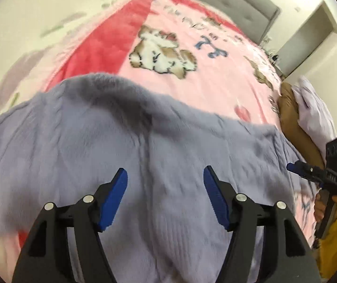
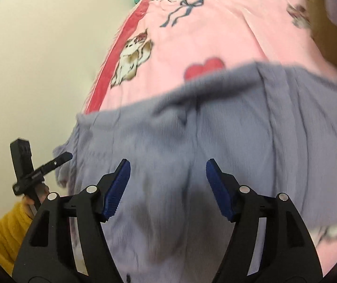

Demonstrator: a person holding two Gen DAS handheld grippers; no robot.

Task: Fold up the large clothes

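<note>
A large lilac-grey knitted garment [image 1: 145, 141] lies spread on a pink blanket [image 1: 215, 82] with puppy prints, its far edge folded over in a soft ridge. My left gripper [image 1: 165, 176] hovers above the garment, open, with nothing between its blue pads [image 1: 114, 198]. In the right wrist view the same garment [image 2: 215, 141] fills the lower half, and my right gripper [image 2: 168, 168] is open over it, not touching the cloth. The right gripper [image 1: 293, 166] also shows at the right edge of the left wrist view, the left gripper [image 2: 67, 156] at the left edge of the right wrist view.
A grey padded headboard [image 1: 227, 2] stands at the far end of the bed. A brown cushion [image 1: 295, 122] and white cloth [image 1: 314, 110] lie at the blanket's right side. Pale floor [image 2: 39, 70] runs along the left. Yellow sleeves [image 2: 1, 231] hold both tools.
</note>
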